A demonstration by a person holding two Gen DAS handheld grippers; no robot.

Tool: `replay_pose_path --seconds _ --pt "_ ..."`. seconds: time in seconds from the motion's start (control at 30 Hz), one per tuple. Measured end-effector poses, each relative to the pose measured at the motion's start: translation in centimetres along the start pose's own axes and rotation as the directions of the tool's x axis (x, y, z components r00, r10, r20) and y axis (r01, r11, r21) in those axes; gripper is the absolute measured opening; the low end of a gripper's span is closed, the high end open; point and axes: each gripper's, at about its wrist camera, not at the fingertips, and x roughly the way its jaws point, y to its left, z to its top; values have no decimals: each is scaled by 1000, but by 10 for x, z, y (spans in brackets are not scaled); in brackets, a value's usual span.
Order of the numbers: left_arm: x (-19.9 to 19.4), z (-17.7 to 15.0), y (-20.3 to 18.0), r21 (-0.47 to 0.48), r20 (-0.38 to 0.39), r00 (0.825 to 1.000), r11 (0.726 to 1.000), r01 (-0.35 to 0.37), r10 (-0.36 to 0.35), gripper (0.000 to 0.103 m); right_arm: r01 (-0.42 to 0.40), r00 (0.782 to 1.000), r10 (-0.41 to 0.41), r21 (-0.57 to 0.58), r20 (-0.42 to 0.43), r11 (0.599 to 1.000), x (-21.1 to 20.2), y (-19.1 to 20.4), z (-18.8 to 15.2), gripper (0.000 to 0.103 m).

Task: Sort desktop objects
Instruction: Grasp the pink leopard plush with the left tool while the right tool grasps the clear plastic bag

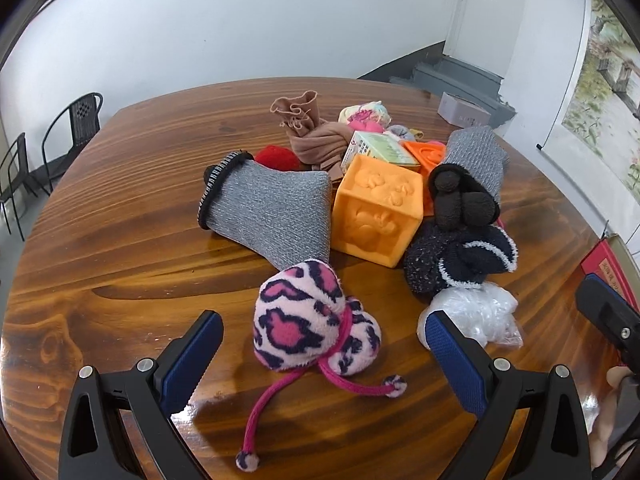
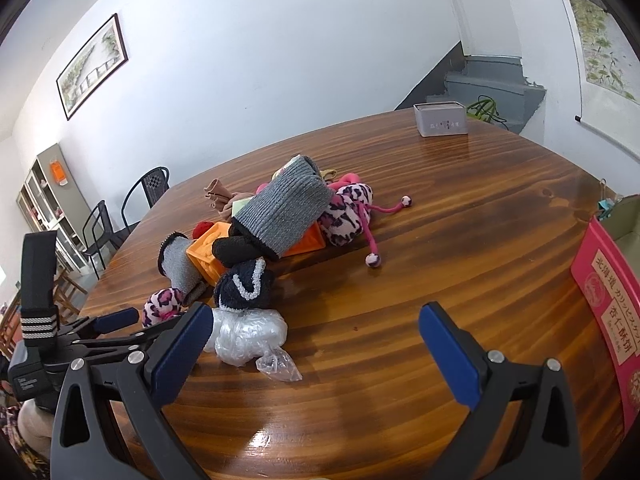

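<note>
A heap of objects lies on the round wooden table (image 1: 120,240). Nearest my left gripper (image 1: 324,330) is a pink leopard-print fluffy sock (image 1: 308,320) with a pink cord; the gripper stands open, its blue pads on either side of the sock without touching it. Behind are a grey knit sock (image 1: 272,212), an orange cube (image 1: 380,208), a dark navy fuzzy sock (image 1: 460,260) and a crumpled clear plastic bag (image 1: 476,312). My right gripper (image 2: 316,328) is open over bare wood, with the plastic bag (image 2: 248,336) beside its left finger. A second leopard sock (image 2: 348,212) lies behind the heap.
A red box (image 2: 608,312) stands at the table's right edge. A small grey tin (image 2: 440,120) sits at the far side. A brown sock (image 1: 316,136), a red pompom (image 1: 276,158) and a small carton (image 1: 380,148) fill the heap's back. Black chairs (image 1: 76,128) stand beyond the table.
</note>
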Motion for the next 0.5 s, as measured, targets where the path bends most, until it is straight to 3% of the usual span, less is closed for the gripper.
replay_pose_path --seconds 0.17,0.23,0.3,0.4,0.5 --pt "11 -1 2 -10 -35 999 1000 16 -16 101 -13 1000 13 -11 -8 1000 0 3 -1 103" --pt "13 -2 2 -8 -40 999 1000 14 -14 88 -21 1000 21 -15 -10 1000 0 4 -1 103" --pt "11 -4 2 10 -38 999 1000 -4 4 64 -30 999 29 -15 -13 999 1 5 -1 103" --pt "9 -7 0 37 -33 999 999 -30 31 63 -43 999 43 -18 -18 999 2 6 -2 103" --pt "-10 -10 -2 58 18 999 997 -43 42 63 -48 999 48 -37 -19 998 2 9 -4 103"
